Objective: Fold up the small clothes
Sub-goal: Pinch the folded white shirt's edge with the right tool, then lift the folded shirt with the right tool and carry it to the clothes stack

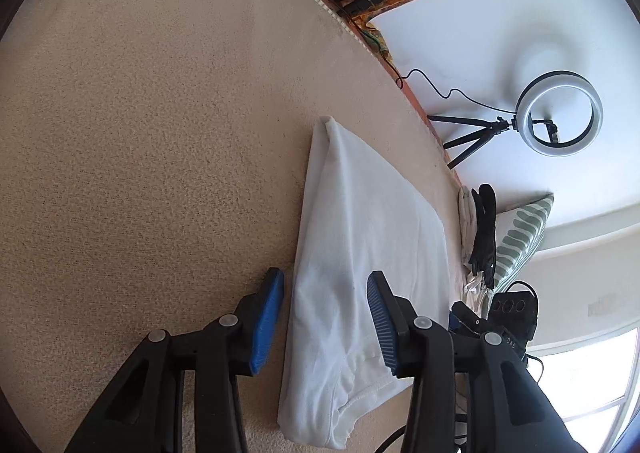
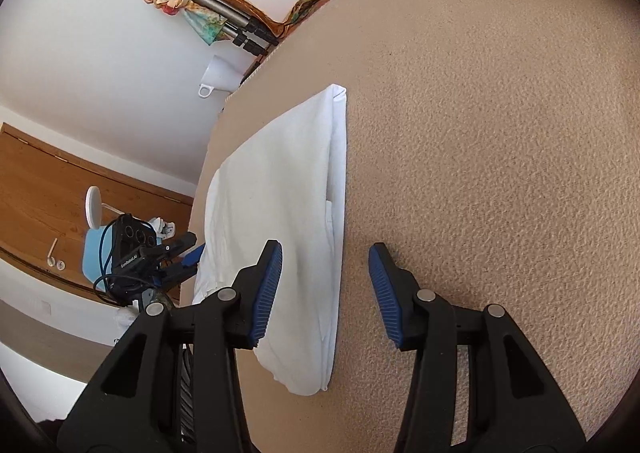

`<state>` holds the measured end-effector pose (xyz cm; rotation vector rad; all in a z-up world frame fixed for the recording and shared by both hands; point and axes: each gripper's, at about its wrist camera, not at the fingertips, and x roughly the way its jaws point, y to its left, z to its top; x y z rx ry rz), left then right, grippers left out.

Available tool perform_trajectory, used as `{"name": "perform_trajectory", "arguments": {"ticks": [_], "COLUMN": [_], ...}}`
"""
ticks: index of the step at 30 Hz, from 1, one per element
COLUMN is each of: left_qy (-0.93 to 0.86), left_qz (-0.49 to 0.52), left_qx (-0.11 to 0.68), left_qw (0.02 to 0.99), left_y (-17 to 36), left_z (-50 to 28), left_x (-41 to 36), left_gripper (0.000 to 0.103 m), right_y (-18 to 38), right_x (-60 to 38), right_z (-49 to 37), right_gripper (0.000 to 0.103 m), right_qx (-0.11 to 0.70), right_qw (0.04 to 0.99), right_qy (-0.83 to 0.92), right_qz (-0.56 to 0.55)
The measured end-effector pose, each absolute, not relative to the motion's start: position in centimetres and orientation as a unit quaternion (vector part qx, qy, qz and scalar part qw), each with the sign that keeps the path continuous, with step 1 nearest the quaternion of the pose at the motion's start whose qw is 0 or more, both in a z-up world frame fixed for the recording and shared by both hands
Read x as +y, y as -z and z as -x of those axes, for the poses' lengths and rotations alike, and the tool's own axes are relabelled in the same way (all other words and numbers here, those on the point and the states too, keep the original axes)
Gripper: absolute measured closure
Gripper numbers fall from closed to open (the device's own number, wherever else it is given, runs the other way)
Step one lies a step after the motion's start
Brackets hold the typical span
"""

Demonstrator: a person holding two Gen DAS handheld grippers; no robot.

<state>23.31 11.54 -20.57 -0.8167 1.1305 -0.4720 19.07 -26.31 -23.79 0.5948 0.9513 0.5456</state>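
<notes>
A white garment [image 1: 360, 253] lies folded into a long strip on the beige bed cover [image 1: 160, 133]. In the left wrist view my left gripper [image 1: 326, 293] hovers open over its near end, blue pads apart, nothing pinched. The right wrist view shows the same white garment [image 2: 288, 213] from the other side. My right gripper [image 2: 325, 269] is open above the garment's folded edge, one pad [image 2: 266, 293] over the cloth and the other over the bare beige bed cover [image 2: 500, 173]. The left gripper [image 2: 176, 257] also appears at the far side of the cloth.
A ring light on a tripod [image 1: 556, 117] stands by the wall. A striped pillow [image 1: 520, 237] and dark and white clothes [image 1: 480, 229] lie at the bed's edge. A folded tripod wrapped in coloured cloth [image 2: 208, 9] leans on the wall. A wooden door [image 2: 48, 189] is at left.
</notes>
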Motion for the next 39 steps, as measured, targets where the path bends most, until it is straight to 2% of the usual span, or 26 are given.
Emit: {"name": "perform_trajectory", "arguments": {"ticks": [4,11,14,16,18,26,39], "left_qy": [0.218,0.218,0.214,0.214,0.212,0.215,0.246], "left_qz": [0.381,0.383,0.371,0.352,0.328,0.257,0.237], "left_qx": [0.513,0.507,0.508,0.511,0.506,0.475,0.446], "left_qw": [0.738,0.741,0.747,0.754,0.769,0.813,0.827], "left_y": [20.7,20.9,20.7,20.5,19.9,16.5,12.1], "left_z": [-24.0,-24.7,-24.8,-24.7,-24.4,-23.1,-22.0], "left_x": [11.3,10.6,10.1,9.5,8.9,6.7,3.1], "left_gripper": [0.061,0.066,0.073,0.090,0.093,0.095,0.096], "right_y": [23.9,24.6,24.7,24.6,24.3,21.1,15.6], "right_x": [-25.7,-25.5,-25.1,-24.7,-24.3,-22.8,-23.1], "right_z": [-20.1,-20.9,-21.0,-20.8,-20.7,-19.5,-17.3], "right_gripper": [0.056,0.068,0.076,0.081,0.088,0.092,0.093], "right_qx": [0.447,0.451,0.455,0.458,0.459,0.442,0.413], "right_qw": [0.808,0.795,0.793,0.794,0.801,0.831,0.859], "right_qy": [-0.263,-0.273,-0.273,-0.271,-0.266,-0.259,-0.258], "right_qz": [-0.279,-0.301,-0.300,-0.293,-0.278,-0.215,-0.161]}}
